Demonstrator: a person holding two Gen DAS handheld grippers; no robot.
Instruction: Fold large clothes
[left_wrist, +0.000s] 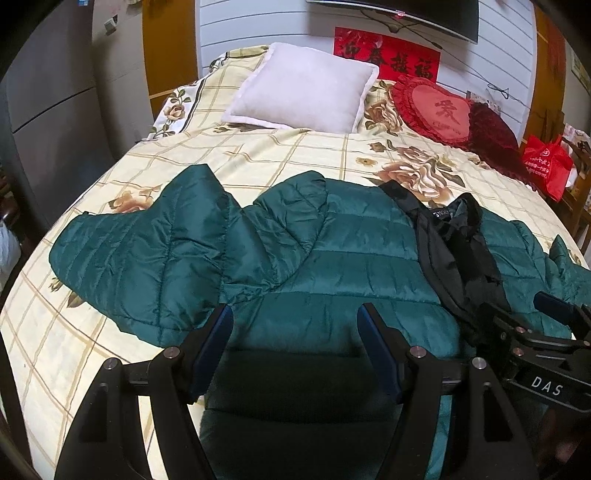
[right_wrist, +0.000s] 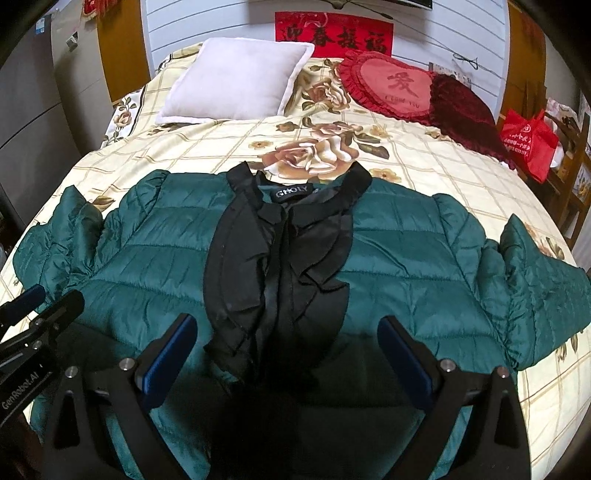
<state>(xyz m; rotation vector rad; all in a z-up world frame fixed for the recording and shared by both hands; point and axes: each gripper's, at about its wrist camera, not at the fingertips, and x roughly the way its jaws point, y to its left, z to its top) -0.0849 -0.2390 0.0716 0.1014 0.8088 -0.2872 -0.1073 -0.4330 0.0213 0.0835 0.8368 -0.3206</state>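
Note:
A dark green quilted jacket (right_wrist: 417, 258) lies spread front-up across the bed, with a black ruffled collar and placket (right_wrist: 277, 258) down its middle. Its left sleeve (left_wrist: 147, 243) is bent over the jacket's left side in the left wrist view; the right sleeve (right_wrist: 543, 288) stretches out to the side. My left gripper (left_wrist: 295, 321) hovers open over the jacket's lower left body, nothing between its fingers. My right gripper (right_wrist: 286, 332) stands open above the black placket, empty too. The right gripper (left_wrist: 524, 314) also shows at the right edge of the left wrist view.
The bed has a cream floral checked cover (right_wrist: 388, 147). A white pillow (right_wrist: 236, 81), a red heart cushion (right_wrist: 391, 85) and a dark red cushion (right_wrist: 461, 107) lie at the head. A red bag (right_wrist: 528, 140) sits on a stand at the right. A grey fridge (left_wrist: 48, 110) stands left.

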